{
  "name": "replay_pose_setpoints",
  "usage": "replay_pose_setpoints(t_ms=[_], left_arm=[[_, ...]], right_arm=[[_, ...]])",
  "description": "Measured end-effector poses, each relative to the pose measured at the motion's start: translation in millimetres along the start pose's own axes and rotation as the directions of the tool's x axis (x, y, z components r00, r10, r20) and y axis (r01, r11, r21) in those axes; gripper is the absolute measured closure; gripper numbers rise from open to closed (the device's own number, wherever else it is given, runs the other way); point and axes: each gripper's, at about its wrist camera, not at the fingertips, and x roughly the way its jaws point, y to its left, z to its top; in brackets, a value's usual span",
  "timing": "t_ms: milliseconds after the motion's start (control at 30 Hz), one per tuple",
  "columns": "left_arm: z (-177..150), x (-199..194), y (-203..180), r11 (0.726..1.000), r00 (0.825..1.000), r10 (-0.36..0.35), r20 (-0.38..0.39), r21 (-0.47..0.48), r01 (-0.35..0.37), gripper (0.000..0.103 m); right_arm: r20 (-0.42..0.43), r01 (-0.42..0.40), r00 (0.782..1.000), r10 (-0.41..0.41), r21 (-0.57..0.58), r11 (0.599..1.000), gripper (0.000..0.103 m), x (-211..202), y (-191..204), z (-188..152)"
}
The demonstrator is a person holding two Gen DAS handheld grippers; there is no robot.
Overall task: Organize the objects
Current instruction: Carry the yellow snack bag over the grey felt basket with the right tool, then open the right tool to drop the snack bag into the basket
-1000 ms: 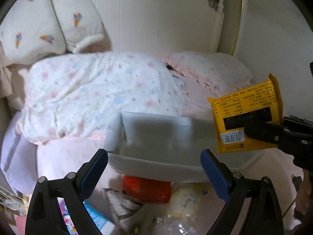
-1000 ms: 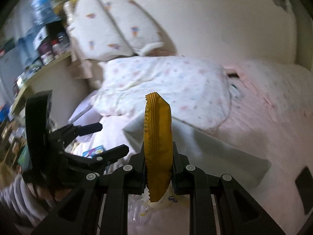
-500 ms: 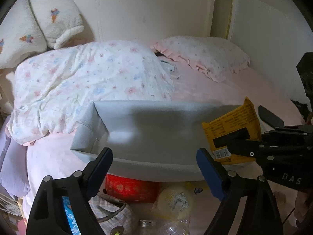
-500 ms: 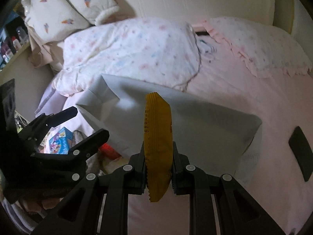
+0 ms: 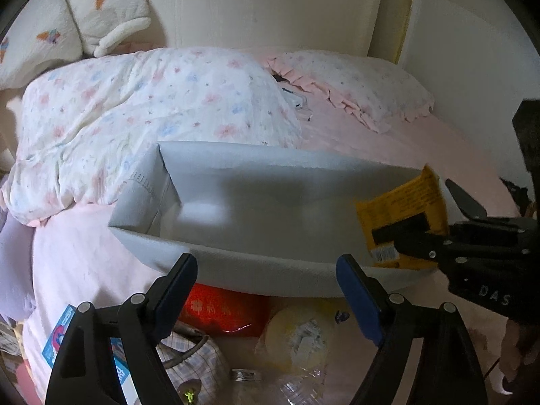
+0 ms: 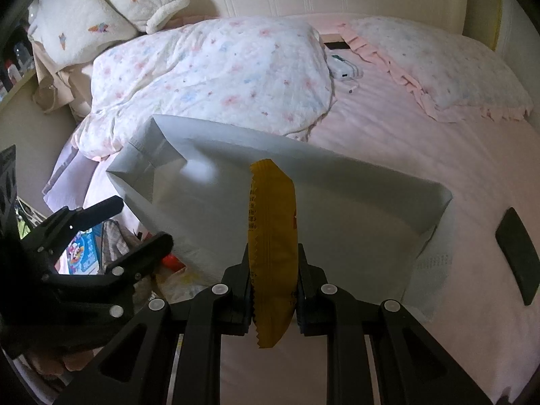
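A white paper bag (image 5: 270, 202) lies on the pink bed with its mouth towards me; it also shows in the right wrist view (image 6: 354, 209). My right gripper (image 6: 273, 270) is shut on a yellow snack packet (image 6: 273, 222), held edge-on and upright over the bag's mouth. From the left wrist the packet (image 5: 401, 216) hangs at the right end of the mouth, with the right gripper (image 5: 435, 236) behind it. My left gripper (image 5: 266, 270) stands open just in front of the bag's near rim, with nothing pressed between its blue pads (image 5: 354, 290). It shows at left (image 6: 131, 222).
A floral duvet (image 6: 216, 77) and a frilled pillow (image 6: 449, 67) lie behind the bag. A black phone (image 6: 516, 256) rests on the sheet at right. Below the bag's rim lie a red packet (image 5: 219, 310), a pale yellow packet (image 5: 297, 330), a blue box (image 5: 60, 334) and a checked pouch (image 5: 189, 361).
Both grippers have come down towards the bag. The yellow packet sank from above the bag to its mouth. The left jaws narrowed slightly.
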Motion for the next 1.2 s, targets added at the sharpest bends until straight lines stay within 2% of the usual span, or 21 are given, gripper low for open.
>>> replay_pose_setpoints(t_ms=[67, 300, 433, 633, 833, 967, 1200], left_arm=[[0.9, -2.8, 0.9, 1.0, 1.0, -0.004, 0.009, -0.006, 0.004, 0.019], [2.7, -7.9, -0.6, 1.0, 1.0, 0.0, 0.024, 0.001, 0.0, 0.019], [1.3, -11.0, -2.2, 1.0, 1.0, 0.008, 0.03, 0.013, -0.008, 0.019], [-1.0, -20.7, 1.2, 1.0, 0.999, 0.02, 0.05, 0.01, -0.02, 0.019], [-6.2, -27.5, 10.1, 0.999, 0.998, 0.035, 0.058, -0.011, -0.035, 0.019], [-9.5, -32.6, 18.6, 0.999, 0.998, 0.03, 0.058, -0.041, -0.027, 0.019], [-17.1, -37.3, 31.8, 0.995, 0.998, 0.031, 0.053, -0.098, -0.026, 0.019]], right_arm=[[-0.011, 0.005, 1.0, -0.005, 0.008, 1.0, 0.08, 1.6, -1.0, 0.7], [-0.018, 0.047, 0.999, -0.047, 0.028, 0.998, 0.078, 0.1, -6.0, 0.8], [0.022, 0.106, 0.994, -0.106, 0.009, 0.994, 0.076, -12.3, -4.0, 2.0], [0.071, 0.208, 0.976, -0.206, -0.035, 0.977, 0.076, -22.5, -0.9, 3.6], [0.034, 0.184, 0.983, -0.182, -0.037, 0.982, 0.076, -13.7, -3.4, 1.3], [-0.021, 0.105, 0.994, -0.105, 0.025, 0.994, 0.076, -1.8, -12.6, 2.4], [-0.123, 0.111, 0.987, -0.1, 0.085, 0.99, 0.076, 31.3, -20.5, -0.5]])
